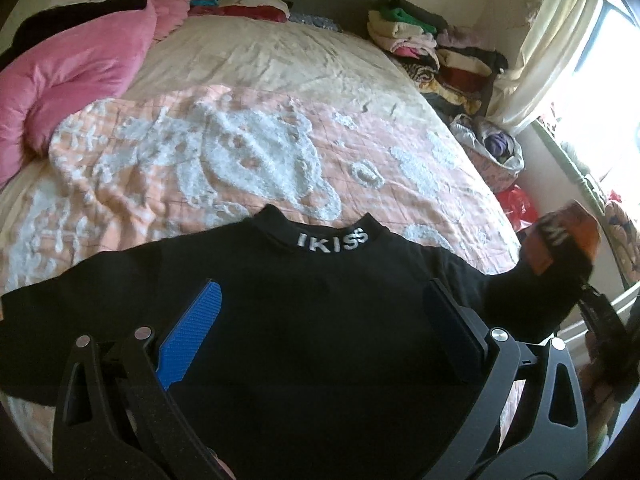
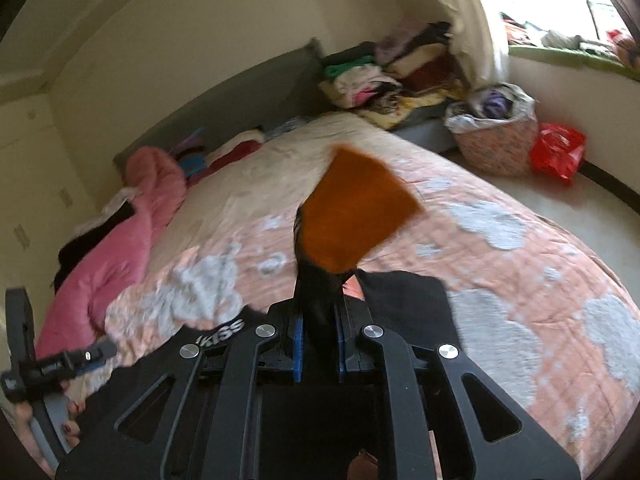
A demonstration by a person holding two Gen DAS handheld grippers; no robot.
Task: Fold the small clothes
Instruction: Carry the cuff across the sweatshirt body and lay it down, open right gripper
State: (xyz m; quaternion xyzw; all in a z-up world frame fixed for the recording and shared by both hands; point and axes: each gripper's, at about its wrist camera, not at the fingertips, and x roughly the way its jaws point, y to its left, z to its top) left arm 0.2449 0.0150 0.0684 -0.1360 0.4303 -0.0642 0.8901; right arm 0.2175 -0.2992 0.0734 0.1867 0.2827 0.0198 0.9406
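right hand-held gripper [image 2: 319, 344] clamped on black sleeve [image 2: 320, 300], left hand-held gripper [image 1: 320, 332] wide

We see a bed [image 1: 248, 60] under a peach quilted blanket with white tufted patches [image 1: 224, 160], a rumpled pink duvet [image 1: 68, 68], stacked folded clothes [image 1: 432, 48], a patterned fabric basket [image 2: 496, 144], a red plastic bag [image 2: 556, 152] and cream curtains [image 1: 536, 52].

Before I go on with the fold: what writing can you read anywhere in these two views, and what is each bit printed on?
"IKISS": pale letters on the collar of the black knit top spread on the bed.
"KISS": the same collar print in the right wrist view, first letter unclear.
White marks on the orange cuff: too blurred to read.
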